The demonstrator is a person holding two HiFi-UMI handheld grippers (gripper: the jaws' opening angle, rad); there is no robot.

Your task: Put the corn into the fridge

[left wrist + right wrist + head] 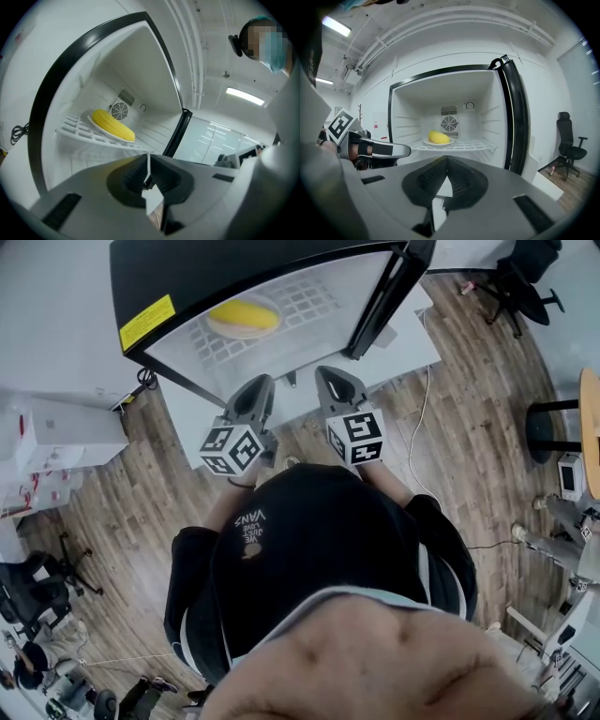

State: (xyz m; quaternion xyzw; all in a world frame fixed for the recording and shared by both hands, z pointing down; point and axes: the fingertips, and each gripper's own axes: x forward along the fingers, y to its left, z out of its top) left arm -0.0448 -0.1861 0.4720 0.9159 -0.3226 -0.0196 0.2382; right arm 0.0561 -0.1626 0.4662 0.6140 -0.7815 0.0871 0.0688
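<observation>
Head view is showing the corn (246,315), a smooth yellow cob, lying on a white plate (217,327) towards the left of the wire shelf (314,298) inside the open fridge (159,273). Left gripper view is giving the closest look: the cob is lying on its side, its rows of kernels faintly showing, with the round fan grille (119,110) just behind it on the back wall.

The left tool (266,381) is pointing at the fridge opening with its jaws pressed together and nothing between them. Just beside it, the right tool (329,372) is doing the same (jaws meeting, empty). Both are hovering in front of the shelf, well apart from the corn.

The black-edged fridge door (392,292) is standing open at the right. Wood-plank floor (112,512) is spreading around, white walls (562,70) are rising behind, and a black office chair (570,140) is sitting at the far right.

The tools' grey bodies are covering the fridge's lower part in both gripper views, and the person's dark top (309,549) is filling the lower head view.
</observation>
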